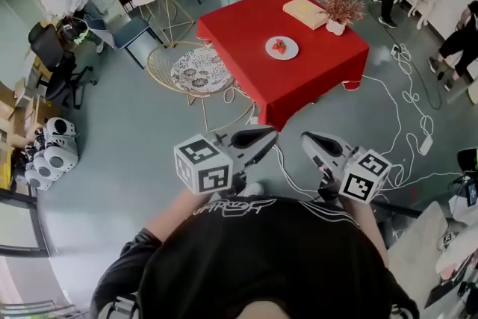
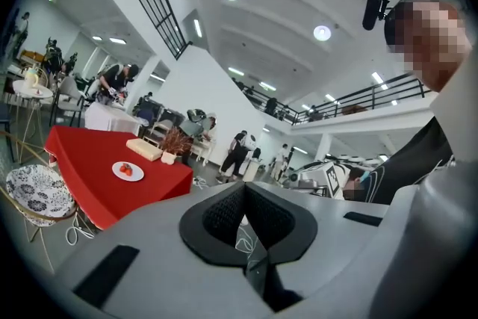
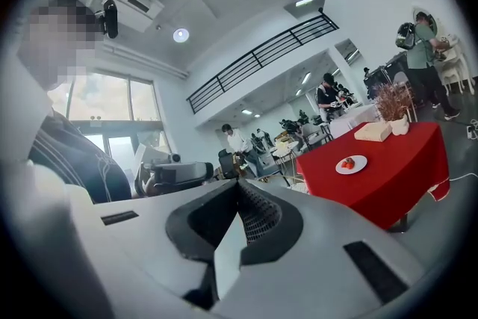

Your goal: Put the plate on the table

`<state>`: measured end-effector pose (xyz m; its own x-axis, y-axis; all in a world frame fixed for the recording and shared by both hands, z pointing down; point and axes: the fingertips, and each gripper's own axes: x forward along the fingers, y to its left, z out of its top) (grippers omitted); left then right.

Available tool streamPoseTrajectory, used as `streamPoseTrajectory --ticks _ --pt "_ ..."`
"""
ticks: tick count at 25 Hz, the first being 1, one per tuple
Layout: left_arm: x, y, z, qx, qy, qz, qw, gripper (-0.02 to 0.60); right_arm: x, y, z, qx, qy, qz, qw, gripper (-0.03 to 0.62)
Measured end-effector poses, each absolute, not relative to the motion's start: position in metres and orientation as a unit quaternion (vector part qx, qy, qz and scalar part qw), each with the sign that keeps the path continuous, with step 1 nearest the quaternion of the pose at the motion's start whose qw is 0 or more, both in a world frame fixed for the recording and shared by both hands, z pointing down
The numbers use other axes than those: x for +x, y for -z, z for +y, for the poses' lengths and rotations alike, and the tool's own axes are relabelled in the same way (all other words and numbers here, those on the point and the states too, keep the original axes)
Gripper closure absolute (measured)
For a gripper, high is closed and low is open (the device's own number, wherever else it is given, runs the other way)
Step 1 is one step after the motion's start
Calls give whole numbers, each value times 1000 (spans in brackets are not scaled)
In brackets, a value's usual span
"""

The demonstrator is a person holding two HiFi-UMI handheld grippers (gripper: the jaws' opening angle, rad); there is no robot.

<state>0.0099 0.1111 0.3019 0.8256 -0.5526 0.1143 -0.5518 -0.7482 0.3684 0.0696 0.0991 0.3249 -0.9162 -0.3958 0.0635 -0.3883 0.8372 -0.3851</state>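
A small white plate (image 1: 281, 48) with red fruit on it rests on the red-clothed table (image 1: 314, 75), a few steps ahead of me. It also shows in the left gripper view as the plate (image 2: 128, 171) on the red table (image 2: 78, 153), and in the right gripper view as the plate (image 3: 351, 164) on the table (image 3: 399, 172). My left gripper (image 1: 272, 134) and right gripper (image 1: 305, 137) are held close to my chest, tips nearly facing each other. Both are shut with nothing in them, as the left gripper (image 2: 244, 188) and right gripper (image 3: 240, 189) show in their own views.
On the table stand a pale block (image 1: 305, 12) and a potted dry plant (image 1: 340, 9). A wire chair with a patterned cushion (image 1: 198, 71) stands left of it. White cables (image 1: 407, 97) trail over the floor at right. People and more furniture fill the back.
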Motion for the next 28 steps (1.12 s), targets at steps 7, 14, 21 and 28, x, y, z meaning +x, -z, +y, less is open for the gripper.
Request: streamPoseTrajectory --ticks 7,14,21,28 --pt "11 -295 116 934 9 -296 201 574 66 -316 106 -196 201 960 14 586" --pt "10 -291 113 933 12 -296 202 574 65 -311 104 -195 204 959 15 587" --pt "13 -294 115 933 10 -296 205 574 68 -314 109 -196 205 959 15 586" --pt "21 -293 125 935 2 -288 207 574 76 -311 117 -201 211 956 20 586"
